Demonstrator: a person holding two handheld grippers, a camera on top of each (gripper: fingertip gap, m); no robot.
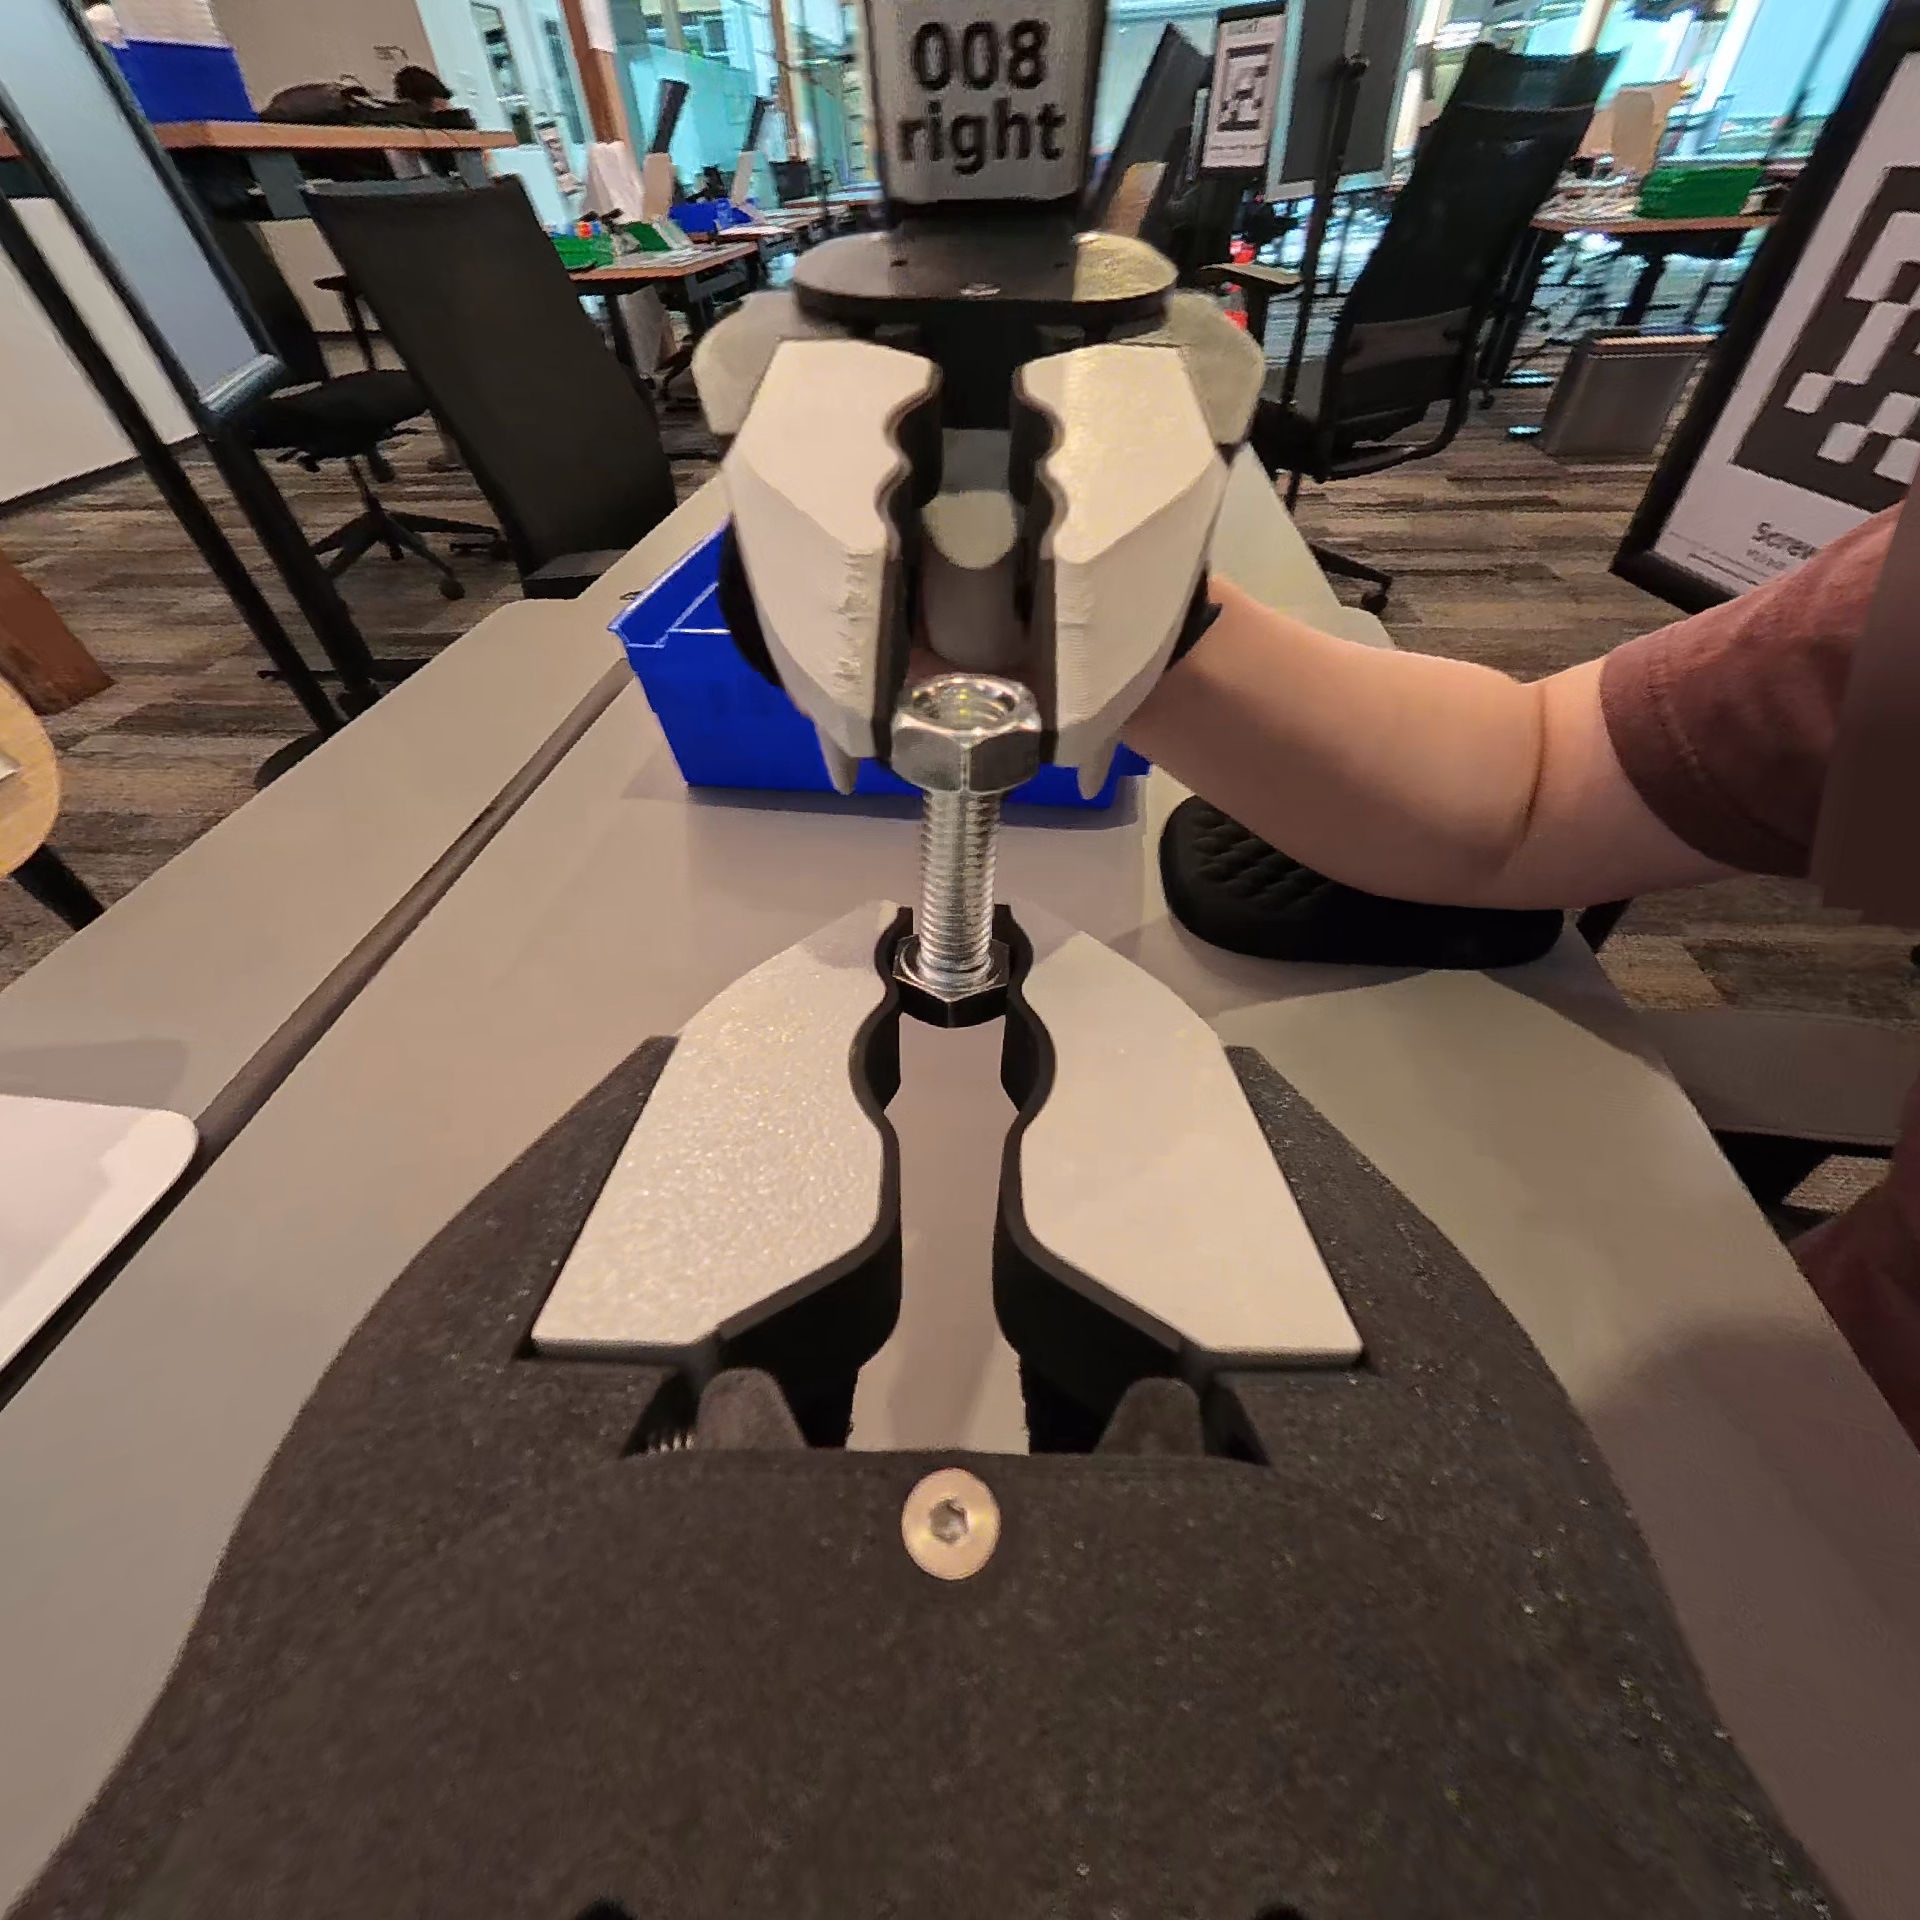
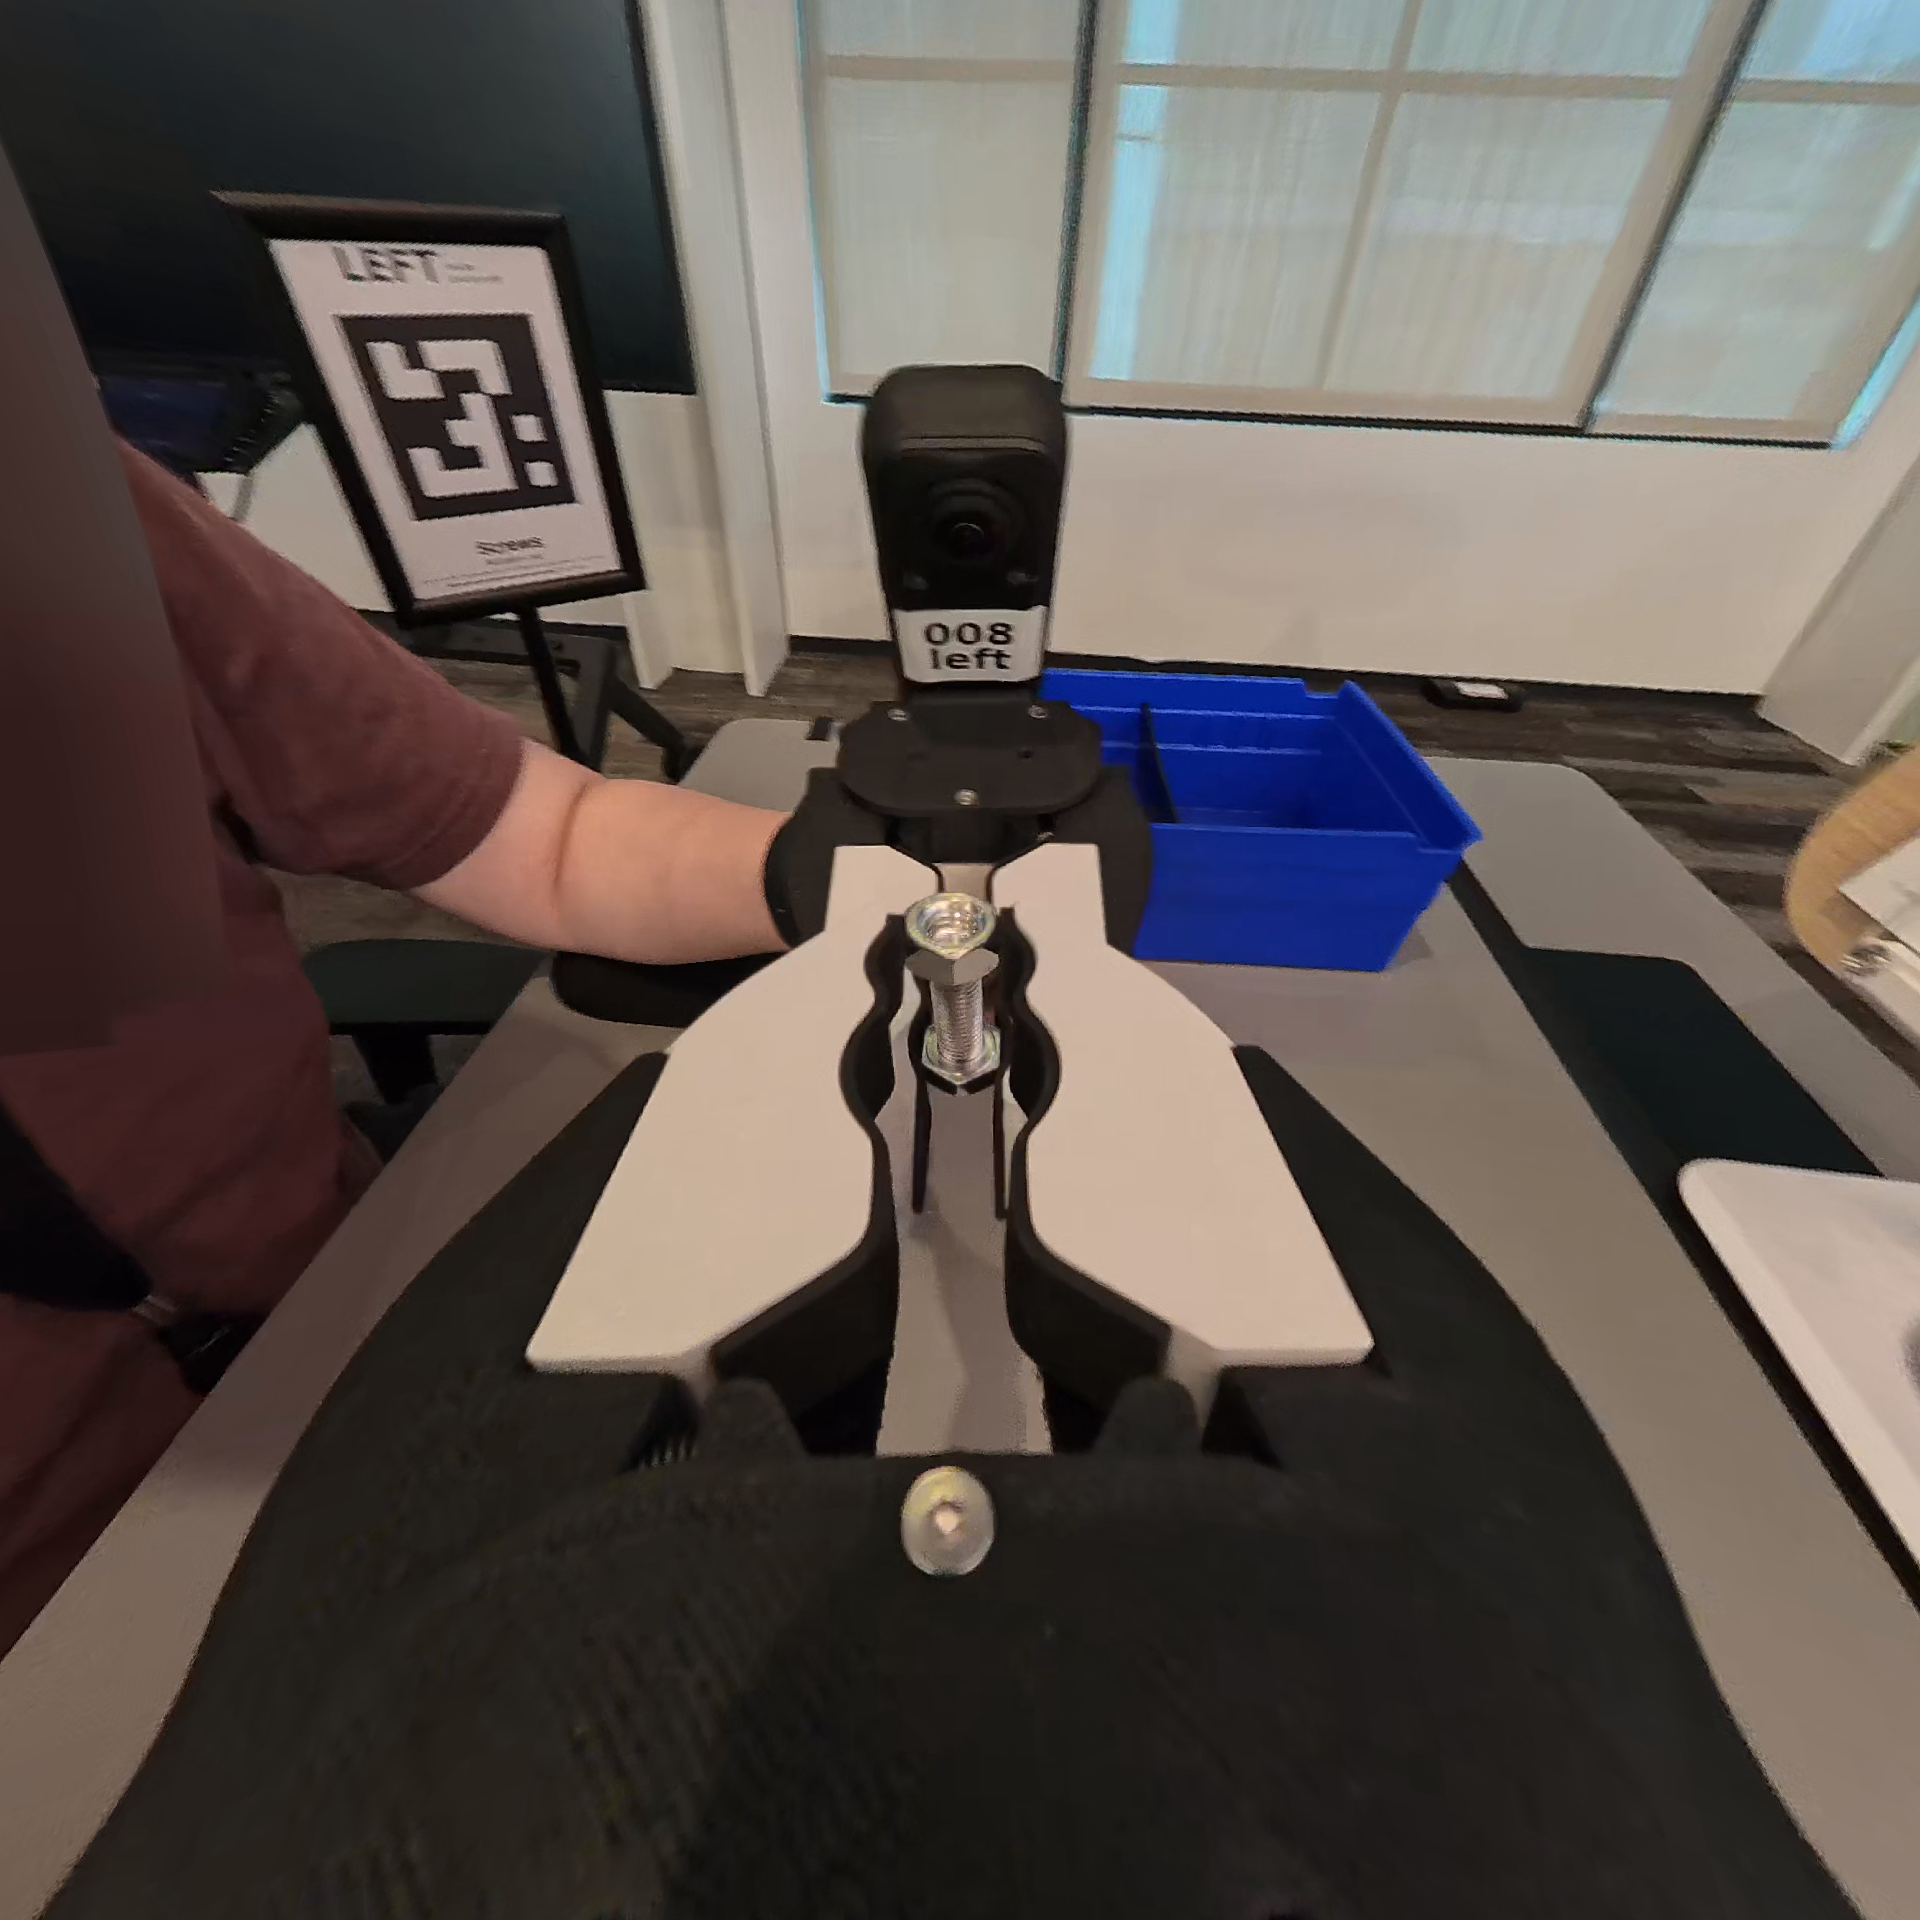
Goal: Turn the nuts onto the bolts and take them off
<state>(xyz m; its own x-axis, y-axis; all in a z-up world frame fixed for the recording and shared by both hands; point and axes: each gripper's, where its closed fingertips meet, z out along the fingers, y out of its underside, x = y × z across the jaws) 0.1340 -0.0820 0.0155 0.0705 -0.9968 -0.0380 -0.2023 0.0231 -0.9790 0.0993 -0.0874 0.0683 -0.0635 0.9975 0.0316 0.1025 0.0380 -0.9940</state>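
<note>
A silver bolt [image 1: 958,862] stands upright over the grey table [image 1: 416,987]. My left gripper [image 1: 954,951] is shut on its lower hex end [image 1: 951,977]. A silver nut [image 1: 966,727] sits on the bolt's top end with its threaded hole showing. My right gripper [image 1: 968,767] comes in from the opposite side and is shut on that nut. In the right wrist view my right gripper [image 2: 951,930] pinches the nut [image 2: 945,923], with the bolt's thread [image 2: 952,1010] below it. The left gripper's camera housing [image 2: 961,499] faces me there, and its fingertips are mostly hidden.
A blue divided bin [image 2: 1278,862] stands on the table behind the grippers and also shows in the left wrist view [image 1: 717,686]. A white tray [image 2: 1818,1299] lies at the table's side. Framed marker boards [image 2: 457,416] and office chairs [image 1: 499,384] stand around. A person's forearm [image 1: 1403,748] reaches in. The tips of one gripper are about 6 centimeters away from the tips of the other.
</note>
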